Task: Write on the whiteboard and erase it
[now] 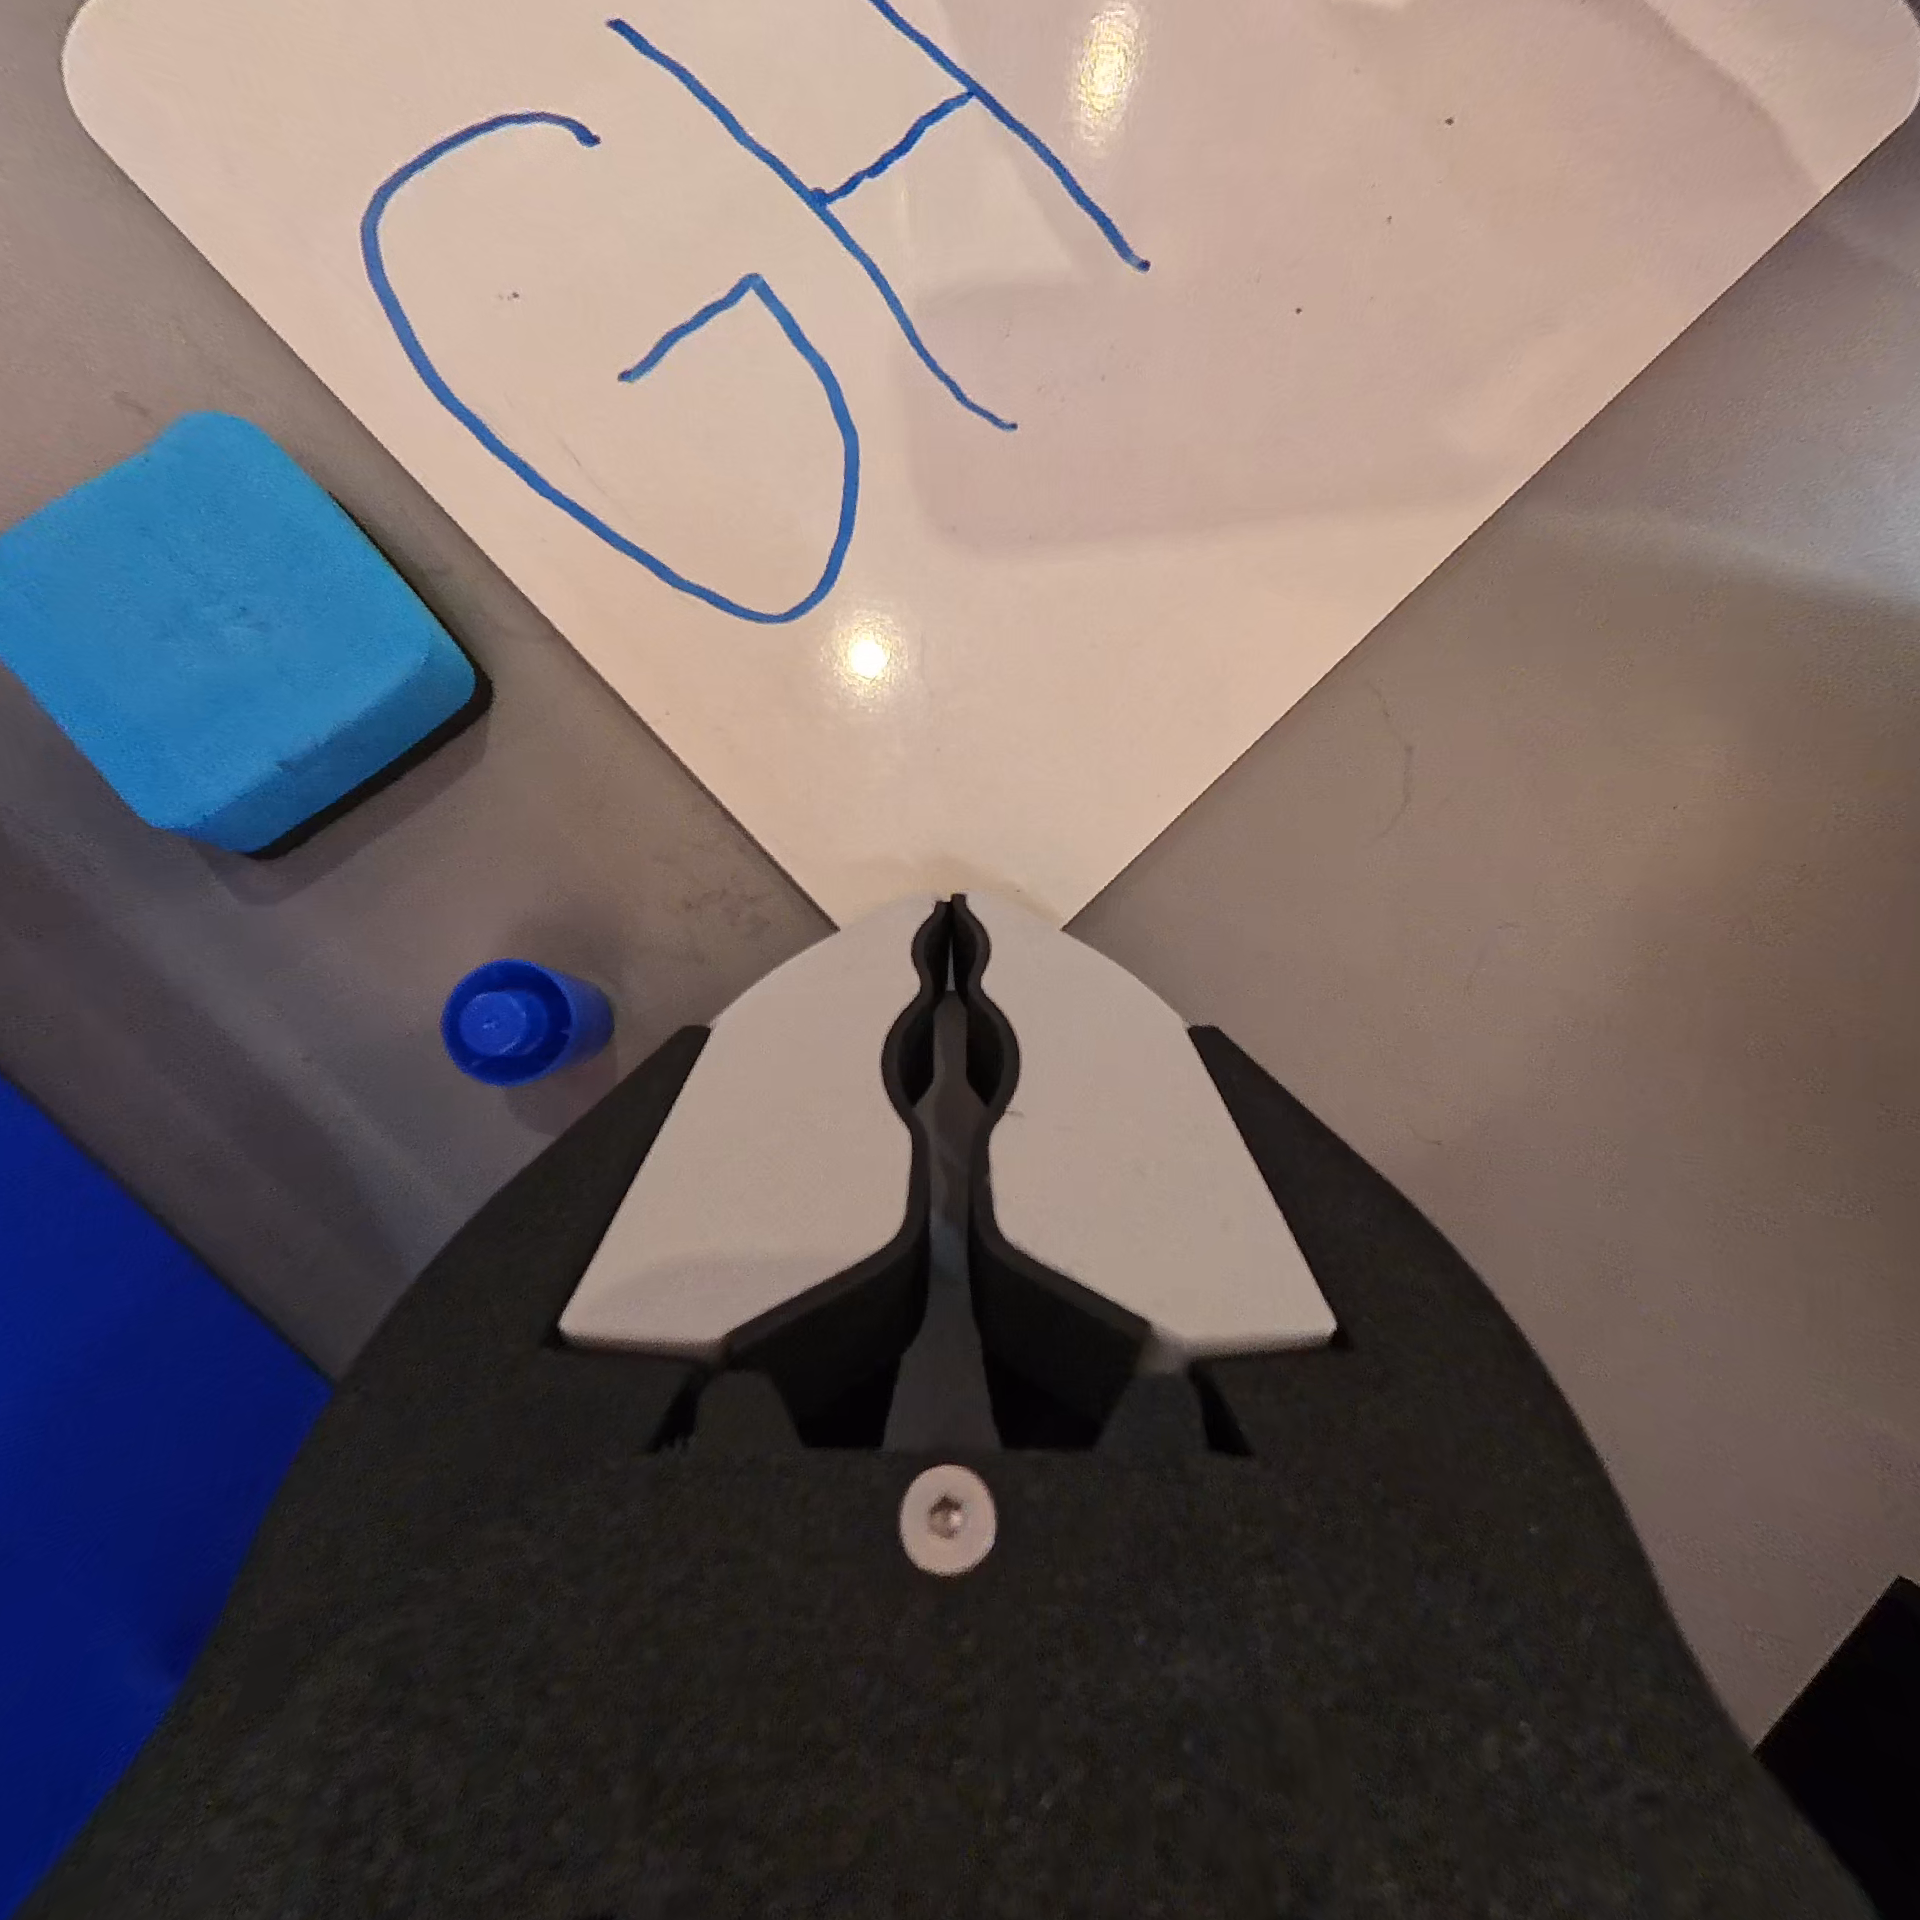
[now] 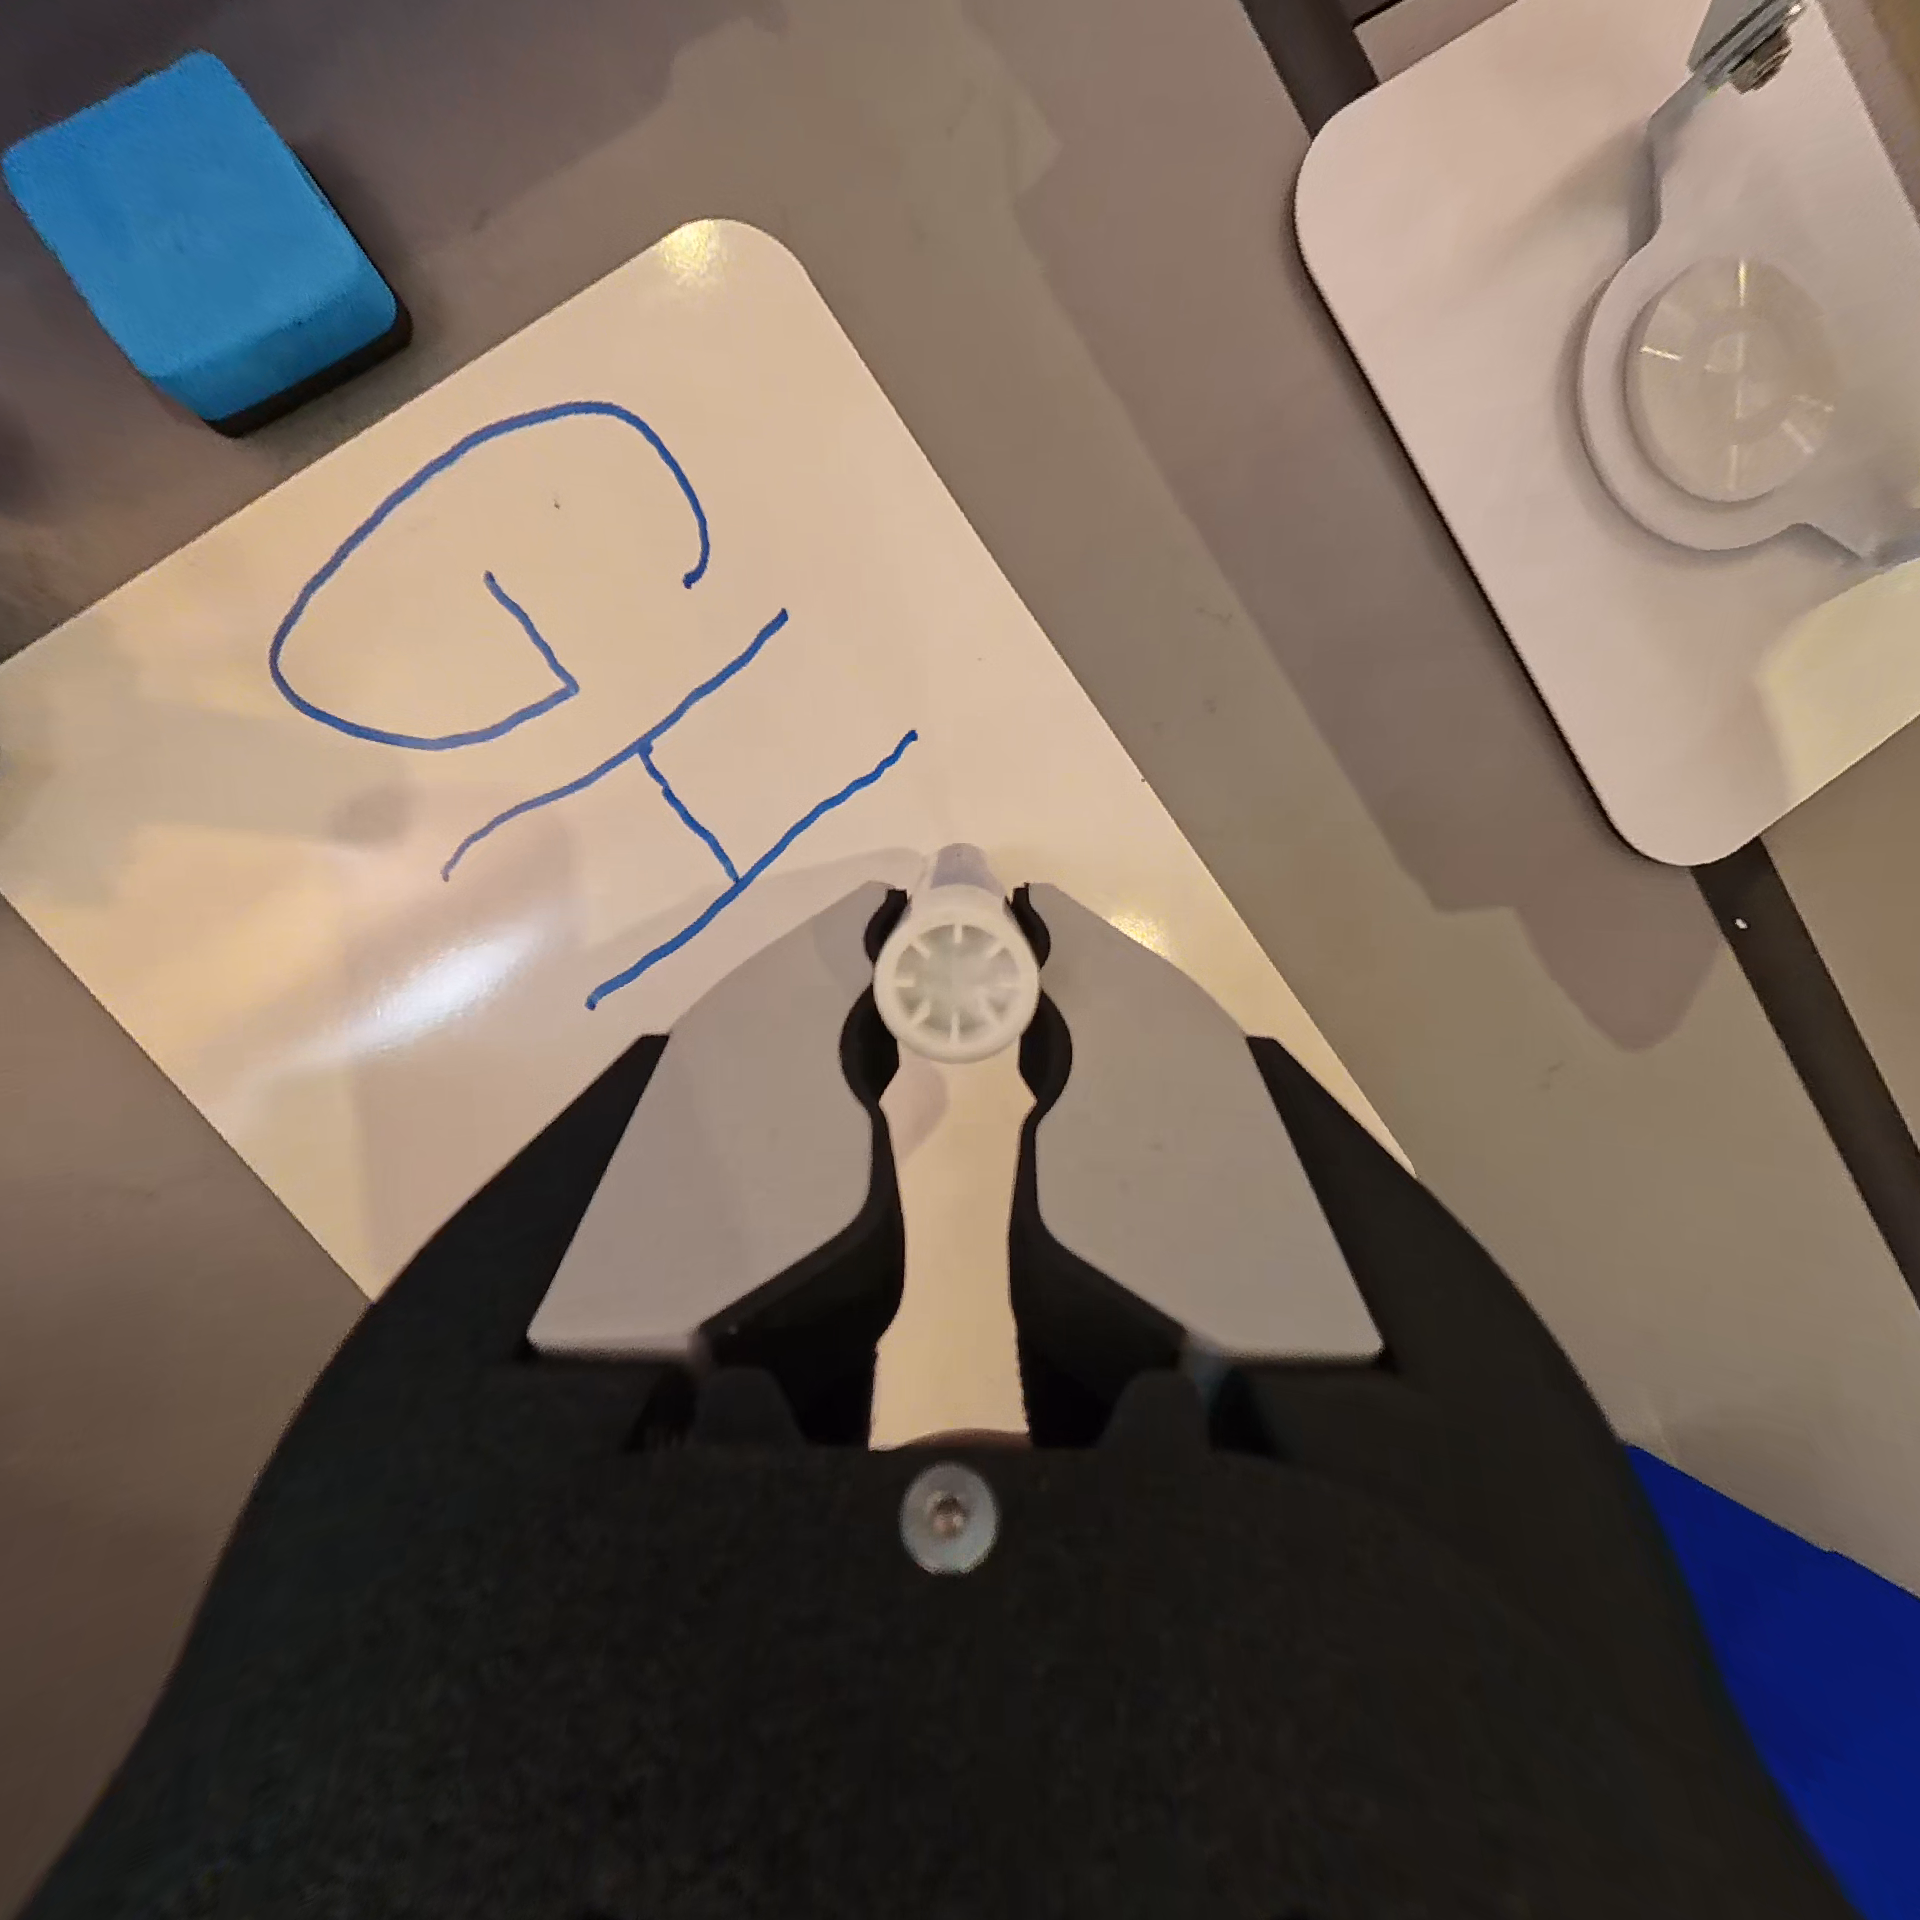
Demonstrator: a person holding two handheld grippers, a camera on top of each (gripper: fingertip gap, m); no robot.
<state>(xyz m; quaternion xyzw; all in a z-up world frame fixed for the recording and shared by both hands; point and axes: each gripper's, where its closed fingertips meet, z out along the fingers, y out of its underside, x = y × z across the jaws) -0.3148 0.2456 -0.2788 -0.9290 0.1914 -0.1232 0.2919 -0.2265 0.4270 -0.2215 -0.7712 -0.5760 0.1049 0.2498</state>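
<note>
The whiteboard (image 1: 1039, 520) lies flat on the grey bench (image 1: 1558, 831), marked with blue handwritten strokes (image 1: 623, 364). In the left wrist view the left gripper (image 1: 953, 914) is clenched with nothing between its fingers, its tips over the board's near corner. Only this view shows the blue marker cap (image 1: 520, 1023), standing on the bench just beside the gripper. The blue eraser (image 1: 218, 634) sits on the bench near the board's edge. The right wrist view shows the right gripper (image 2: 956, 914) grasping a white marker (image 2: 956, 982) end-on, held over the board next to the strokes. Only this view shows a second white board (image 2: 1455, 416) carrying a white suction-cup-like fitting (image 2: 1725, 416), well apart.
</note>
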